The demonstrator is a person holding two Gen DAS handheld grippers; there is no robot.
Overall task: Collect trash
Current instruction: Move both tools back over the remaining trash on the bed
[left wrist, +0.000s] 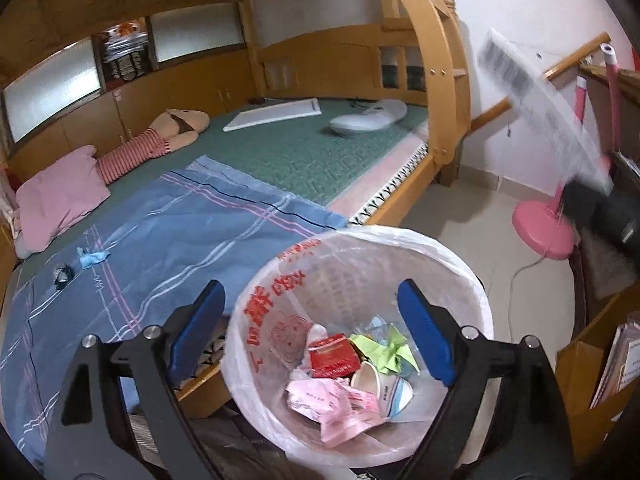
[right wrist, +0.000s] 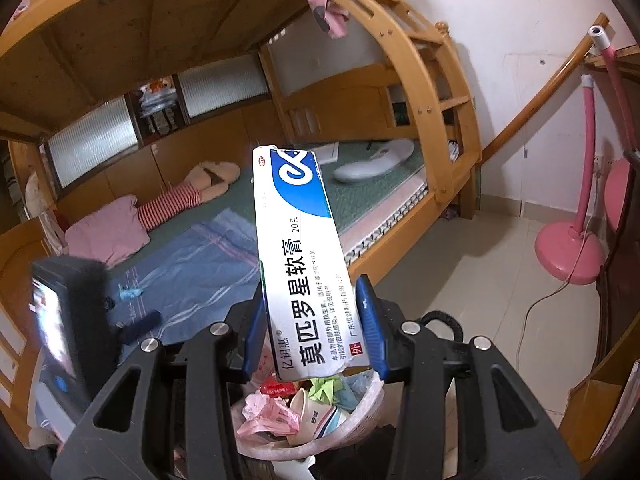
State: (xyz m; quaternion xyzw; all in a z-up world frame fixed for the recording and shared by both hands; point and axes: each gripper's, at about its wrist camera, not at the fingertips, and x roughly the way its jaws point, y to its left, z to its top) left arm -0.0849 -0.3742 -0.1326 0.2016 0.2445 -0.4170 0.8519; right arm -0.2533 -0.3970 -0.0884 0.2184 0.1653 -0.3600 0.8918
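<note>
Partly hidden: bin (right wrist: 360,412) behind ointment box (right wrist: 304,268).

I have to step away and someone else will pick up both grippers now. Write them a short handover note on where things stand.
Right gripper: shut on the ointment box, held above the trash bin, not yet released.
Left gripper: open, holding nothing, hovering over the trash bin beside the bed.
Done: the bin already holds a red carton, pink wrappers, green paper and a paper cup.
Left: drop the box in. On the blue blanket lie a blue scrap and a dark crumpled wrapper, likely next to collect.
</note>
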